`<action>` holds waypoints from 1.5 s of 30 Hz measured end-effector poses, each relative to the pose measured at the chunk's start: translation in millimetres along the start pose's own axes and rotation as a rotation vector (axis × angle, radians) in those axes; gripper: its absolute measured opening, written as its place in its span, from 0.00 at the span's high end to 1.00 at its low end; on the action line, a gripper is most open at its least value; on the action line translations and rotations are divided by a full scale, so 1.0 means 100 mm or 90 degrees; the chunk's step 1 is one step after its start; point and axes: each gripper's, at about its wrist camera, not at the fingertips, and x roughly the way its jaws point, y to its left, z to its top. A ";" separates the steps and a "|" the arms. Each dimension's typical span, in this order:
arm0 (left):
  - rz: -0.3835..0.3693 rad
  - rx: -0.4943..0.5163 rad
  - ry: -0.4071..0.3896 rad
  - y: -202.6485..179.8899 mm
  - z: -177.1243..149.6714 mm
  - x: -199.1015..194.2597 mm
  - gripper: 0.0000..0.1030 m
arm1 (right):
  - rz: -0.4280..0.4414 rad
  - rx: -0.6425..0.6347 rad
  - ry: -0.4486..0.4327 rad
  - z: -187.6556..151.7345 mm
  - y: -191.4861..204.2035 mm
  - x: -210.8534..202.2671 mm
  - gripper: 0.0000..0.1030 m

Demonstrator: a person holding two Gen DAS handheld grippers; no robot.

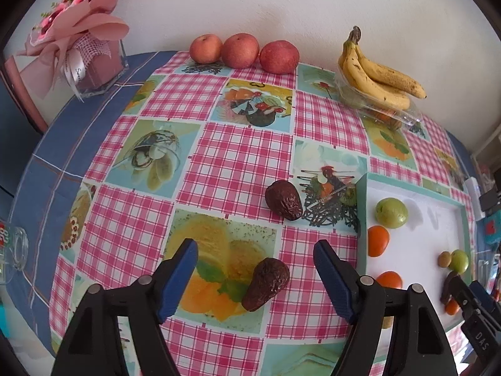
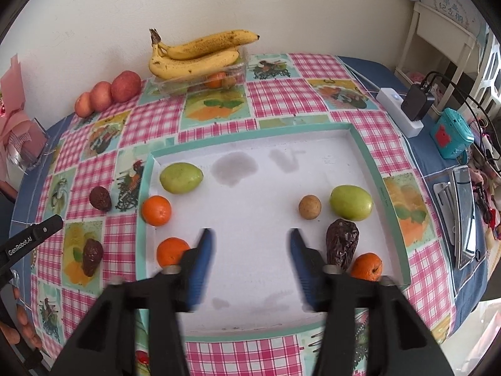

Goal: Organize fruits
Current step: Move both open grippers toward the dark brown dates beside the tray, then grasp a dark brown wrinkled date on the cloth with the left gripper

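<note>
From your left wrist view, the left gripper (image 1: pixel 255 277) hangs open over a wrinkled date (image 1: pixel 265 283) on the tablecloth; another date (image 1: pixel 283 200) lies beyond, both outside the tray (image 1: pixel 361 219).

From your right wrist view, the right gripper (image 2: pixel 249 250) stands open and empty above the tray, which already holds several fruits. The job looks partly done.

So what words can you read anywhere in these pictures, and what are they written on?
"GenRobot.AI": on the left gripper, along its black arm in the right wrist view.
"DAS": on the right gripper, on its black body in the left wrist view.
Chinese characters on the card atop the white shelf: too blurred to read.
Writing on the bouquet ribbon: too small to read.
</note>
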 end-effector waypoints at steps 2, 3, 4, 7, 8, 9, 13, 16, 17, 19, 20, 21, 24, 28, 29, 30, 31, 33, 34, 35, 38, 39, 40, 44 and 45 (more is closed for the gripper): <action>0.011 0.004 0.002 0.00 -0.01 0.02 0.17 | -0.007 0.000 0.003 -0.01 -0.01 0.02 0.27; 0.014 0.004 0.002 0.01 -0.01 0.02 0.15 | -0.008 0.001 0.003 -0.01 -0.02 0.02 0.27; 0.015 0.003 0.002 0.01 -0.01 0.03 0.14 | -0.010 0.002 0.004 -0.01 -0.03 0.03 0.27; 0.019 0.002 -0.002 0.03 0.00 0.02 0.09 | -0.020 -0.001 0.006 -0.02 -0.04 0.04 0.26; 0.020 0.002 -0.003 0.03 0.00 0.02 0.07 | -0.024 0.000 0.007 -0.02 -0.05 0.04 0.26; 0.021 0.003 -0.005 0.03 0.00 0.01 0.05 | -0.026 0.000 0.008 -0.02 -0.06 0.05 0.26; 0.029 0.004 -0.019 0.03 0.01 -0.01 0.00 | -0.029 -0.001 0.008 -0.02 -0.05 0.05 0.26; 0.039 0.006 -0.025 0.04 0.01 -0.02 0.00 | -0.031 -0.002 0.006 -0.02 -0.05 0.05 0.26; 0.039 0.005 -0.024 0.05 0.02 -0.02 0.00 | -0.030 -0.002 0.003 -0.02 -0.05 0.05 0.24; 0.039 0.006 -0.023 0.05 0.02 -0.01 0.00 | -0.038 -0.002 -0.004 -0.03 -0.05 0.04 0.06; 0.040 0.007 -0.021 0.05 0.02 -0.01 0.00 | -0.047 -0.005 -0.010 -0.03 -0.04 0.04 0.05; 0.041 0.009 -0.020 0.04 0.01 0.00 0.00 | -0.052 -0.008 -0.012 -0.03 -0.04 0.03 0.05; 0.040 0.008 -0.015 0.05 0.01 0.01 0.00 | -0.051 -0.010 -0.016 -0.03 -0.04 0.03 0.05; 0.045 -0.005 -0.020 0.13 0.02 -0.01 0.00 | -0.044 -0.019 -0.012 -0.03 0.00 0.05 0.05; 0.048 -0.012 -0.022 0.16 0.03 -0.01 0.00 | -0.043 -0.021 -0.012 -0.03 0.01 0.06 0.05; 0.052 -0.018 -0.023 0.20 0.04 -0.02 0.00 | -0.041 -0.024 -0.011 -0.03 0.03 0.06 0.05; 0.058 -0.026 -0.026 0.26 0.05 -0.02 0.00 | -0.036 -0.026 -0.010 -0.04 0.05 0.07 0.05; 0.068 -0.037 -0.029 0.35 0.07 -0.04 0.00 | -0.026 -0.030 -0.008 -0.04 0.09 0.08 0.05; 0.075 -0.044 -0.032 0.40 0.08 -0.04 0.00 | -0.017 -0.034 -0.006 -0.05 0.12 0.09 0.05; 0.080 -0.051 -0.033 0.46 0.08 -0.05 0.00 | -0.011 -0.036 -0.004 -0.05 0.15 0.09 0.05; 0.081 -0.067 -0.029 0.60 0.09 -0.04 0.00 | 0.004 -0.039 -0.003 -0.06 0.25 0.10 0.05; 0.078 -0.071 -0.026 0.63 0.09 -0.03 0.00 | 0.007 -0.040 -0.002 -0.06 0.28 0.11 0.05; 0.073 -0.074 -0.021 0.66 0.09 -0.01 0.00 | 0.011 -0.043 -0.001 -0.06 0.33 0.11 0.05; 0.048 -0.074 -0.004 0.69 0.09 0.04 0.00 | 0.026 -0.056 0.003 -0.07 0.48 0.12 0.05; 0.040 -0.071 -0.002 0.68 0.09 0.06 0.00 | 0.027 -0.059 0.006 -0.07 0.53 0.13 0.05</action>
